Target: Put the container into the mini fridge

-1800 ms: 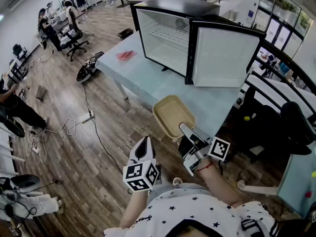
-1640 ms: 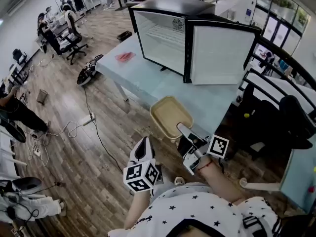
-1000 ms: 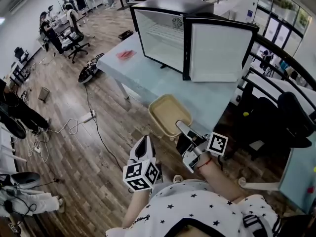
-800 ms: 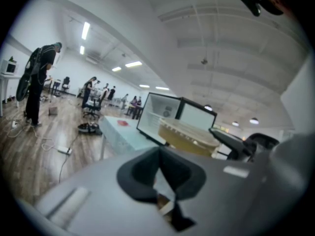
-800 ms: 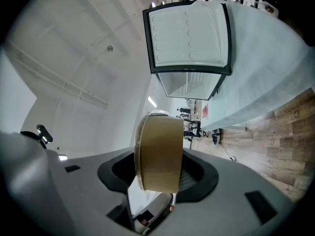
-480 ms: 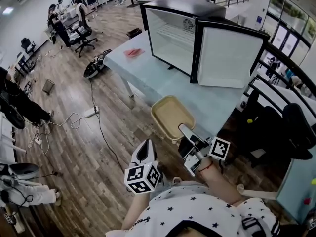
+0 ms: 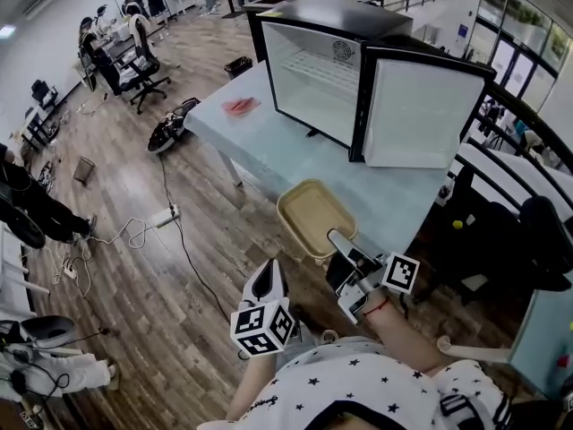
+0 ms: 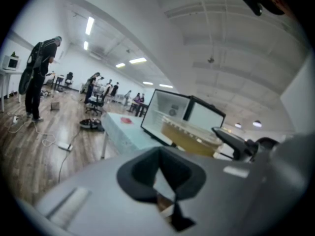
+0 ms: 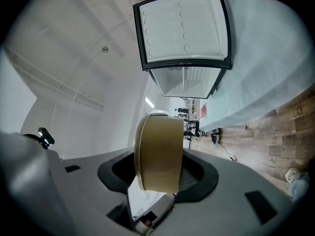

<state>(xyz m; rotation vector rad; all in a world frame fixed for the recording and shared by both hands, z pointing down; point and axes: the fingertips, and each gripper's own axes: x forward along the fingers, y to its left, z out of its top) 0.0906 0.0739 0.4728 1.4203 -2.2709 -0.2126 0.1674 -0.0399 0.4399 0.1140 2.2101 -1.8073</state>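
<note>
A shallow tan container (image 7: 313, 218) hangs level over the near edge of the pale blue table (image 7: 269, 146), with my right gripper (image 7: 338, 239) shut on its near rim. In the right gripper view the container (image 9: 158, 151) stands edge-on between the pads. The black mini fridge (image 7: 327, 61) stands at the table's far end. Its door (image 7: 414, 115) is swung open to the right, and its white inside with a wire shelf is empty. My left gripper (image 7: 266, 279) hovers low over the wooden floor, left of the container, shut and holding nothing.
A pink cloth (image 7: 240, 107) lies on the table's left part. On the floor to the left are cables and a power strip (image 7: 164, 216), with office chairs (image 7: 134, 56) and people further back. A railing and dark chairs (image 7: 537, 240) stand to the right of the table.
The head view has drifted a little, so the fridge and table sit slightly differently in the picture. Both grippers keep their places, and the container stays held at the table's edge.
</note>
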